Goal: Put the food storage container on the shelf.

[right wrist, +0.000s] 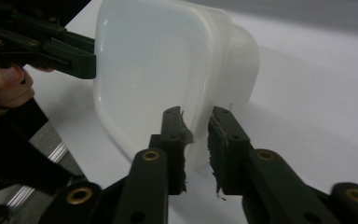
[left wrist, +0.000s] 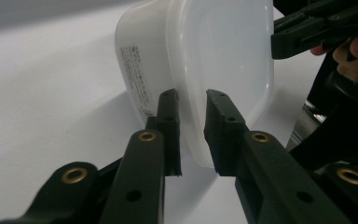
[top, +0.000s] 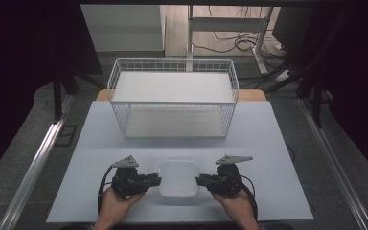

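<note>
A white plastic container (top: 178,178) with a lid sits on the table near the front edge, between the two hands. My left gripper (top: 155,180) is at its left side and my right gripper (top: 200,180) at its right side. In the left gripper view the container (left wrist: 214,56) has its rim between the jaws of my left gripper (left wrist: 192,100), which press on it. In the right gripper view my right gripper (right wrist: 196,116) is shut the same way on the opposite rim of the container (right wrist: 158,70).
A white wire basket (top: 172,61) with two white shelves stands at the back middle of the light table (top: 268,143). Metal rails run along the floor on both sides. Cables and a desk frame lie beyond the table.
</note>
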`<state>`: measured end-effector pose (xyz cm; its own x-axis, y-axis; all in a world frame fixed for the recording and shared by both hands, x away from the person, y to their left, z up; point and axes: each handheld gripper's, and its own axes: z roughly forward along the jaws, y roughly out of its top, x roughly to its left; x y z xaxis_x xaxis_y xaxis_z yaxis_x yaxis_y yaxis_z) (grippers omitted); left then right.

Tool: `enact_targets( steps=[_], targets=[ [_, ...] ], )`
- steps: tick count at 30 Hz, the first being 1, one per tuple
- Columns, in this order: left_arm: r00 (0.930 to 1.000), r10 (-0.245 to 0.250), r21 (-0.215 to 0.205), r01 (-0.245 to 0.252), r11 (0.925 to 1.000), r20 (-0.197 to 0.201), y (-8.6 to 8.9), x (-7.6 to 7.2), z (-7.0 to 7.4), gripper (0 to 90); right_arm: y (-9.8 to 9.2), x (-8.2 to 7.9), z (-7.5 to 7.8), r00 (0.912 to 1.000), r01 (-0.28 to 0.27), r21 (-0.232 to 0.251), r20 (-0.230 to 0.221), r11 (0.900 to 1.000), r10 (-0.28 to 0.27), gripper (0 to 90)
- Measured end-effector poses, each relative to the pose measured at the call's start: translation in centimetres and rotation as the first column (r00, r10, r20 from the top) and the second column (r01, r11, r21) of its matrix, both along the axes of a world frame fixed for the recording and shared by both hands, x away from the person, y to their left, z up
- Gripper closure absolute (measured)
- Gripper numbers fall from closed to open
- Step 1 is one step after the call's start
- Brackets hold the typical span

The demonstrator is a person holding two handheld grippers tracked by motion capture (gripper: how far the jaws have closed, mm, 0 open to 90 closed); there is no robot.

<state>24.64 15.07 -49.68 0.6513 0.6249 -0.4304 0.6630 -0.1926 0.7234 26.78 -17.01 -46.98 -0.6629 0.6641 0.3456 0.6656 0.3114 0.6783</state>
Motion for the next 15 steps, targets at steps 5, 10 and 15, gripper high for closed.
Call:
enact_targets(
  steps=[5, 10, 15],
  targets=[
    [0.9993, 0.029, 0.034, -0.029, 0.9990, 0.024, -0.2, -0.1, 0.0, 79.7, 0.3, -0.3, 0.0, 0.9985, 0.020, 0.000, 0.050, 1.000, -0.020, 78.7],
    [0.9981, 0.047, 0.030, -0.048, 0.9984, 0.041, -0.1, -0.1, 0.3, 79.8, 0.3, -0.3, 0.2, 0.9961, 0.018, 0.014, 0.086, 1.000, -0.020, 79.1],
    [0.9958, 0.063, 0.020, -0.064, 0.9977, 0.067, 0.1, 0.0, 1.0, 79.9, 0.3, 0.1, 0.5, 0.9935, 0.012, 0.040, 0.113, 0.999, -0.016, 79.0]
  ],
)
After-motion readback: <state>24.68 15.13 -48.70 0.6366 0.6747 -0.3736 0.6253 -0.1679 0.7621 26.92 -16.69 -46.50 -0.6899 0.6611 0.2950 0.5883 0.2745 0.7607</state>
